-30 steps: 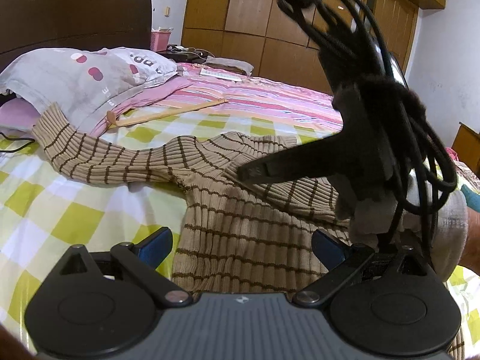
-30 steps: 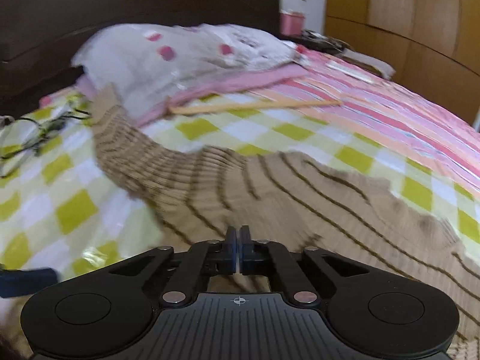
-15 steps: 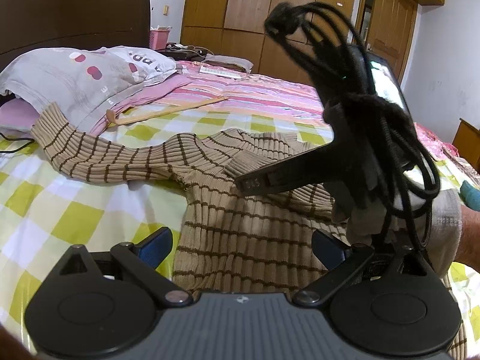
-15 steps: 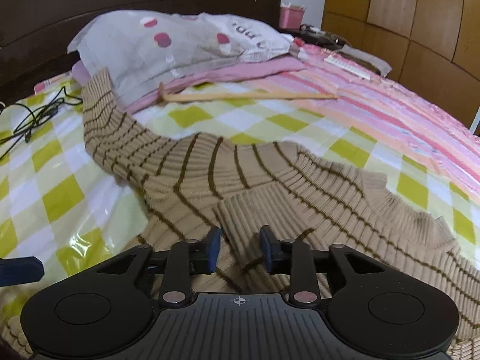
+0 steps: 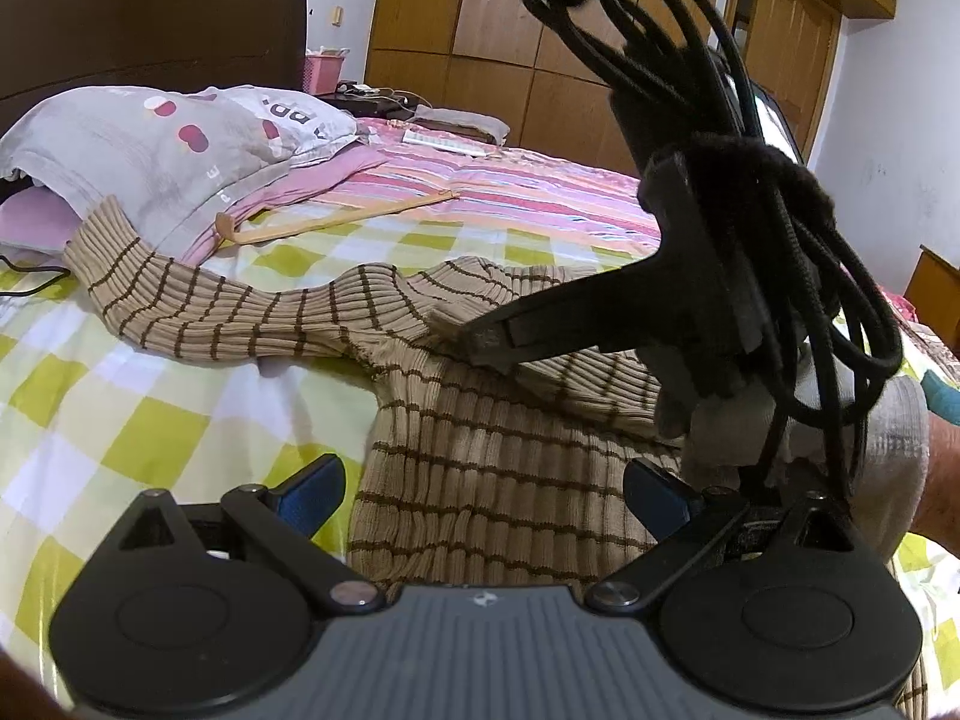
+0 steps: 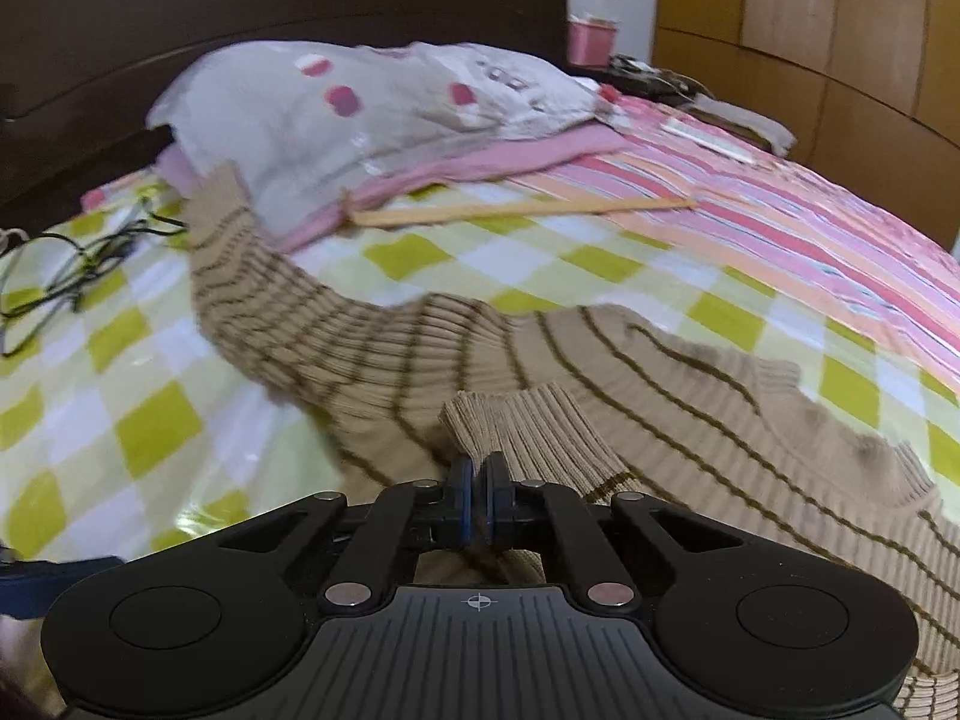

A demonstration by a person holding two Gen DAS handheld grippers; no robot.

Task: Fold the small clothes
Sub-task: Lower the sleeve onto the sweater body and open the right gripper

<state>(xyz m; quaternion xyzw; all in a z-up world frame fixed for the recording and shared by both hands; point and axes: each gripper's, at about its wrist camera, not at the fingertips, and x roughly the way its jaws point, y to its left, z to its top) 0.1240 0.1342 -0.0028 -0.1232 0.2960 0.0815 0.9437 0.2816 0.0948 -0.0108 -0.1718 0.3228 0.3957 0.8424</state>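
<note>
Bedroom light falls on a bed [image 5: 90,420] spread with a glossy yellow-green and white checked cover, and that is where both of your tools work. Your right tool [image 6: 478,483] has its blue-padded fingers pressed together on the ribbed cuff [image 6: 528,432] of a tan ribbed knit sweater with thin brown stripes [image 6: 690,396]; the cuff stands up just ahead of the pads, lying over the sweater's chest. In the left wrist view that same right tool [image 5: 486,348] shows as a black wedge with a bundle of black cables looped over it, its tip down on the knit near the shoulder seam. Your left tool [image 5: 480,489] is spread wide, one blue finger [image 5: 312,489] over the checked cover at the sweater's edge and the other over the knit beside your gloved right hand [image 5: 840,450]; it holds nothing.

Out from the tools, the sweater lies flat across the middle of the bed. Its other sleeve [image 5: 198,312] stretches away toward the headboard, and its cuff end touches a grey pillow with red and pink spots [image 5: 162,150]. Beside the pillow lies a long pale wooden stick with a hooked end [image 5: 336,219], resting partly on the checked cover and partly on a pink striped blanket [image 5: 540,198]. A thin black cord [image 6: 66,264] trails over the cover near the far sleeve. Beyond the bed stand wooden wardrobe doors [image 5: 480,30] and a small pink basket [image 5: 324,72].
</note>
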